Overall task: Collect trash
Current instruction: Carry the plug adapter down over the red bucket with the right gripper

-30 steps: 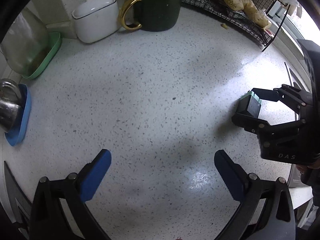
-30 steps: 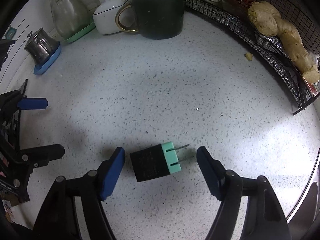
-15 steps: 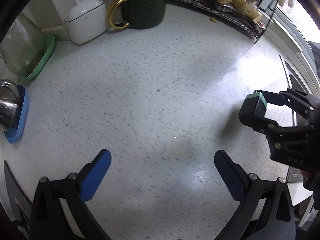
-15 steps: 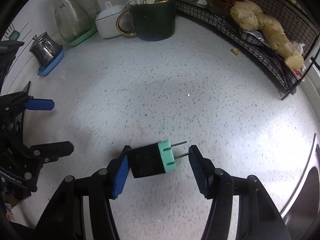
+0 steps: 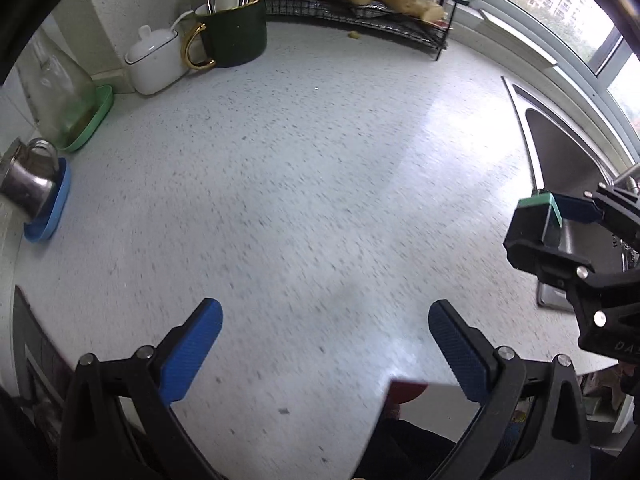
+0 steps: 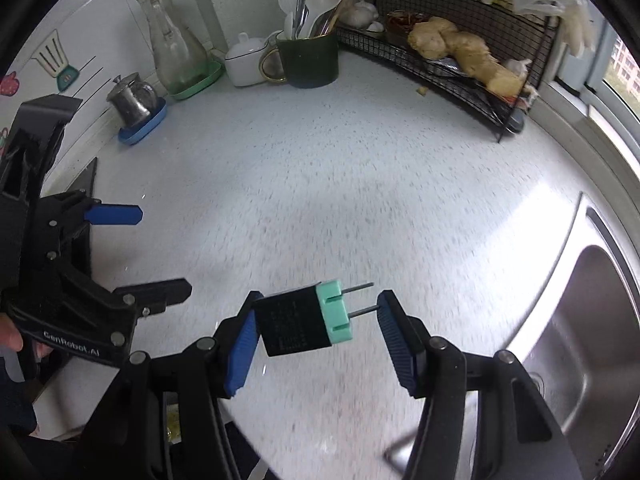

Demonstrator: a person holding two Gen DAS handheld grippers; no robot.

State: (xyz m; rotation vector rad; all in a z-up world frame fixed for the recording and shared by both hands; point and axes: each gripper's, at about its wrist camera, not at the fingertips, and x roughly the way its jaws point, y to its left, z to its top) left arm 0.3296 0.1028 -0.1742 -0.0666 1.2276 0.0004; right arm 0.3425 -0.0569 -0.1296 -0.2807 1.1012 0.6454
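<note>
My right gripper (image 6: 316, 320) is shut on a black plug adapter (image 6: 296, 326) with a mint-green face and two metal prongs. It holds the adapter lengthwise, the left pad on its back and the prong tips against the right pad, lifted clear of the white speckled counter (image 6: 340, 200). The left wrist view shows the adapter (image 5: 534, 220) in that gripper (image 5: 538, 218) at the right, near the sink. My left gripper (image 5: 324, 344) is open and empty above the counter's front part. It appears in the right wrist view (image 6: 140, 248) at the left.
At the back stand a dark green mug of utensils (image 6: 308, 60), a white lidded pot (image 6: 244, 60), a glass carafe on a green tray (image 6: 176, 52) and a steel pitcher on a blue tray (image 6: 134, 100). A black wire rack with ginger (image 6: 460, 52) lines the back right. A steel sink (image 6: 592, 320) lies right.
My right gripper closed on the adapter and lifted it off the counter, drawing back toward the front edge. The left gripper stayed open and also pulled back.
</note>
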